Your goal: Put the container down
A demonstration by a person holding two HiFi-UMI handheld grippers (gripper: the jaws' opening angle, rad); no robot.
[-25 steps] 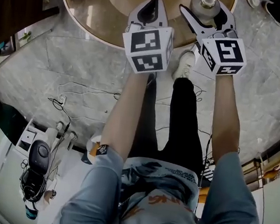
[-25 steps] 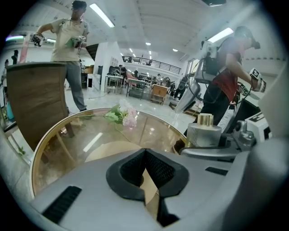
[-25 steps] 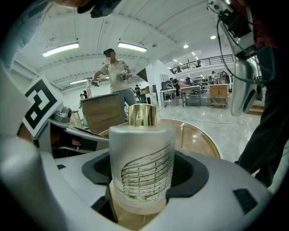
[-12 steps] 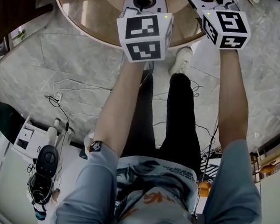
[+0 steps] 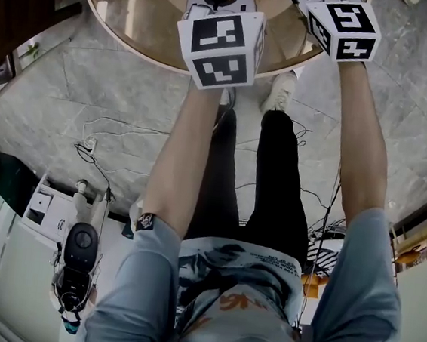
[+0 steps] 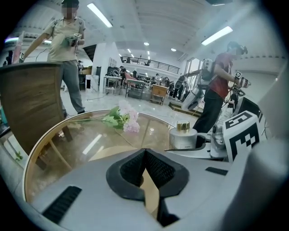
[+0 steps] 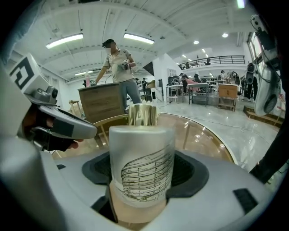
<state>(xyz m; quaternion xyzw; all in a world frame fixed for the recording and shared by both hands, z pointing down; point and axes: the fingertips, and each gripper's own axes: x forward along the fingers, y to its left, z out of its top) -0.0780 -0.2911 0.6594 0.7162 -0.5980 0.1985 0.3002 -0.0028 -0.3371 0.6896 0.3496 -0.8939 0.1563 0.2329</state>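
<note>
The container [image 7: 142, 164] is a frosted white glass jar with a gold cap [image 7: 142, 114]. It stands upright between the jaws of my right gripper [image 7: 142, 180], which is shut on its sides. In the left gripper view the same container [image 6: 182, 136] hangs low over the round glass table [image 6: 81, 144]; I cannot tell whether it touches the glass. My left gripper [image 6: 144, 155] is shut with nothing in it, just left of the right one. In the head view only the marker cubes show, left [image 5: 217, 45] and right [image 5: 342, 27]; the container is cut off at the top edge.
A pink flower with green leaves [image 6: 122, 119] lies on the glass further in. A wooden chair back [image 6: 31, 103] stands at the table's left. People stand beyond the table [image 6: 67, 49]. Cables [image 5: 118, 137] run over the marble floor by my feet.
Both grippers have moved forward over the table, towards the head view's top edge. The container and the right jaws have slipped out of that view.
</note>
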